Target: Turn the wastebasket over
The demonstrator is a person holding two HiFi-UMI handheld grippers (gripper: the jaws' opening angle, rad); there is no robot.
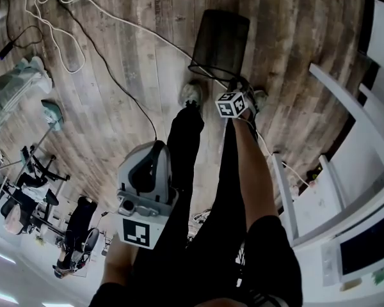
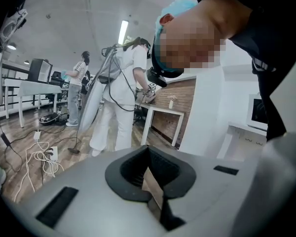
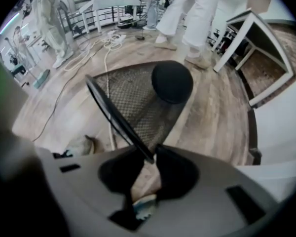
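1. Step in hand: taking hold. The right gripper point(image 3: 150, 157) has its jaws part-closed on the near rim point(image 3: 113, 117) of the wastebasket point(image 3: 133, 107). The thin rim runs in between the jaw tips, which look to pinch it.
2. The wastebasket sits on the wooden floor point(image 1: 115, 75), directly ahead of the right jaws with its mouth toward them. Whether it stands upright or leans cannot be settled.
3. The left gripper point(image 2: 155, 191) has its jaws closed on nothing. It is held well apart from the basket, aimed out across the room.
4. Next move, as a judgement: firm the pinch, then lift and swing the mouth over to face the floor. One grip on a thin rim may let the light mesh swing or slip. The cable point(image 1: 125, 85) beside the basket could snag.
5. Views: only the right gripper view shows the rim in the jaws, the mesh interior and the dark round bottom point(image 3: 171, 82). The head view places both grippers and the cable. The left gripper view shows no basket, only people in white point(image 2: 119, 98) by a desk point(image 2: 163, 112).
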